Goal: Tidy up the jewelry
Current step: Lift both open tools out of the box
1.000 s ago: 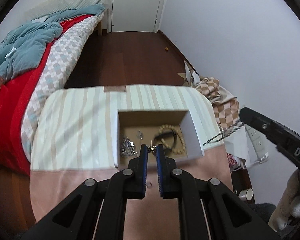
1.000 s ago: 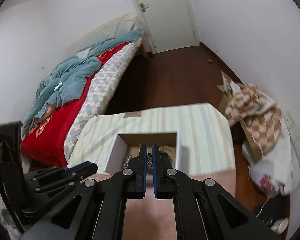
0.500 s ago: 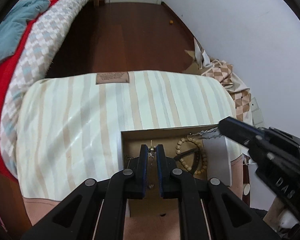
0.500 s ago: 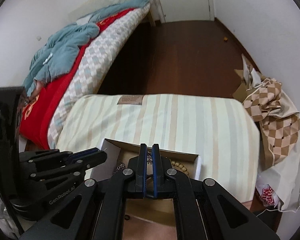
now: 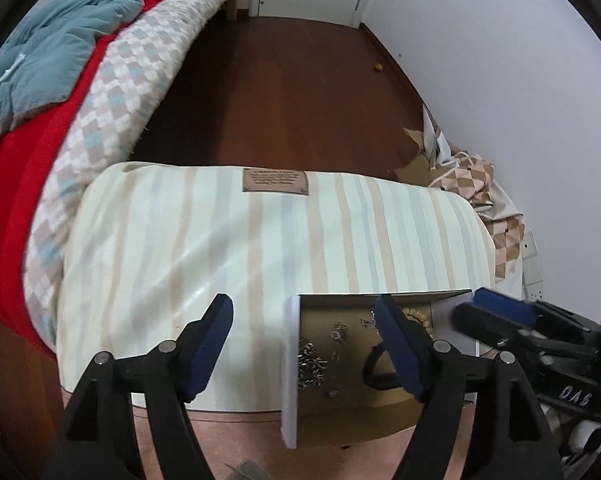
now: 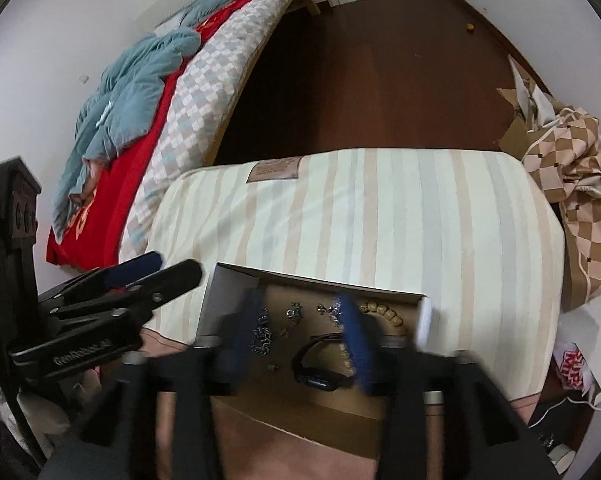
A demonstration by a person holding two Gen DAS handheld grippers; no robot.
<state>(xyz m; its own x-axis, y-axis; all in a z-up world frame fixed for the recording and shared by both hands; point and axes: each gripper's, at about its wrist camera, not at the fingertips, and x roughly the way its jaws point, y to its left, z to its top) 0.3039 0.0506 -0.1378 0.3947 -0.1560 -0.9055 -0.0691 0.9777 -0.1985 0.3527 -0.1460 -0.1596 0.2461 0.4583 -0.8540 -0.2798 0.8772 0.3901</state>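
An open cardboard box [image 5: 290,364] [image 6: 220,284] sits on a striped cushion [image 5: 204,248] [image 6: 400,216]. In it lie a silver chain [image 5: 310,364] [image 6: 262,334], small metal pieces [image 5: 338,332] [image 6: 294,314], a wooden bead bracelet [image 6: 382,314] [image 5: 414,314] and a black band [image 6: 320,364] [image 5: 374,364]. My left gripper [image 5: 306,326] is open and empty, straddling the box's left wall. My right gripper [image 6: 298,330] is open and empty just above the box, blurred by motion.
A bed with a red cover and blue blanket [image 5: 40,64] runs along the left. A checkered bag [image 6: 572,188] and cardboard lie on the right by the wall. Dark wood floor [image 5: 284,88] lies beyond the cushion.
Both grippers opened; each had been shut on a small piece of jewelry over the box. The pieces now lie in the box. The left gripper shifted left.
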